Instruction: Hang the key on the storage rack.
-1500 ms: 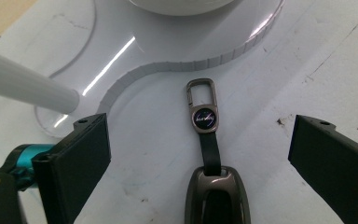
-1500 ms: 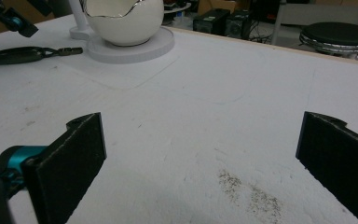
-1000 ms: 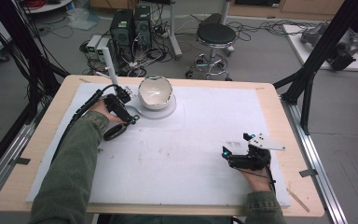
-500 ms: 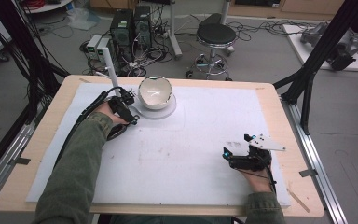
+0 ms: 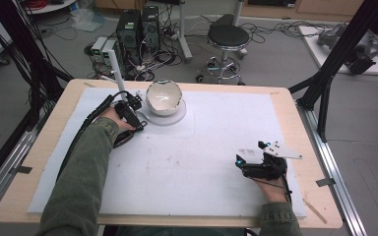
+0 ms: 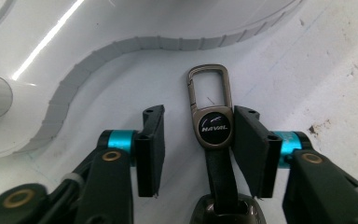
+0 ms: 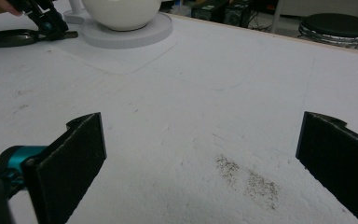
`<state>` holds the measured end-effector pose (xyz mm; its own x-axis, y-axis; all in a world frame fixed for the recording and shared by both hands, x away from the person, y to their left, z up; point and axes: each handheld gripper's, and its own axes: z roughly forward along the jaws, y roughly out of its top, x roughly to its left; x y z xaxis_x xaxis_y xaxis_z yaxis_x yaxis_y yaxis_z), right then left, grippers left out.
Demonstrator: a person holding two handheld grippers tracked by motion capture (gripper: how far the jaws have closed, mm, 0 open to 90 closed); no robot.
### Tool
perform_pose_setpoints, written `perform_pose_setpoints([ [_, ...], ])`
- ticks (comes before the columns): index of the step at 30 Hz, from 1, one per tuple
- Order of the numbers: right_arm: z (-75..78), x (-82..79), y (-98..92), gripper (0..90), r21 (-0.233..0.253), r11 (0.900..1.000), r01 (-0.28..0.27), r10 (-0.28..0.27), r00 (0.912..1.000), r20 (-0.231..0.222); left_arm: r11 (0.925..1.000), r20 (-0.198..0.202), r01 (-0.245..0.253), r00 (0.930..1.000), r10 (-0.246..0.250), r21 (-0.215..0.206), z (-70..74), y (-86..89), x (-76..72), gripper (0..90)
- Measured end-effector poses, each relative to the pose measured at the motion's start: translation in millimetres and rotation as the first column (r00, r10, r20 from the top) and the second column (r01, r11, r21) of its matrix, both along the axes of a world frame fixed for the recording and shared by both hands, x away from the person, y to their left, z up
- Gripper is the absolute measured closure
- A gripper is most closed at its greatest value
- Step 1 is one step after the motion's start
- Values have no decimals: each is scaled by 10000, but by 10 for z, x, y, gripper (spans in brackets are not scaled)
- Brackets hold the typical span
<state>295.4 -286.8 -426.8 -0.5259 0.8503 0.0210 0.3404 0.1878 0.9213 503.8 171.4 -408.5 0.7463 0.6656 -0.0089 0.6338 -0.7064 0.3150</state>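
Your left claw (image 6: 196,140) sits low over one key fob (image 6: 214,135), its jaws parted around the metal clasp marked NAVAL; the right-hand pad looks to touch the badge while the other stands off, and the fob's strap and lower body are cut off at the bottom edge. From above, your hand and the claw (image 5: 130,112) hide most of the fob, which lies on the white mat (image 5: 202,162) just beside the round white base (image 5: 174,118) carrying one white bowl (image 5: 163,97). Your right claw (image 5: 246,164) rests near the desk's (image 5: 295,128) right side, well apart, jaws spread wide over bare mat with a dark speckled smudge (image 7: 249,179). Since the earlier frames, your left claw has edged slightly closer to the base; the right has not moved.
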Motion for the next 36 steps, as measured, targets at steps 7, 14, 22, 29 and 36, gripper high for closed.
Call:
perform_pose_setpoints([
  [7,0,10,-8,5,7,10000,8,-8,10000,57,9997,95,148,9998,-150,200,7,-15,17,700],
  [14,16,-9,-19,5,105,9999,114,-115,9999,61,9985,229,344,9991,-354,433,13,-40,-5,701],
  [22,30,-19,-35,5,136,9998,138,-140,9997,186,9966,395,409,9983,-438,708,33,-80,-58,701],
  [29,49,-34,-60,5,254,9993,269,-274,9994,206,9959,1267,377,9908,-480,823,196,-15,-297,701],
  [36,57,-25,-52,5,201,9995,228,-234,9992,311,9997,1649,-104,9862,135,-202,422,128,-528,702],
])
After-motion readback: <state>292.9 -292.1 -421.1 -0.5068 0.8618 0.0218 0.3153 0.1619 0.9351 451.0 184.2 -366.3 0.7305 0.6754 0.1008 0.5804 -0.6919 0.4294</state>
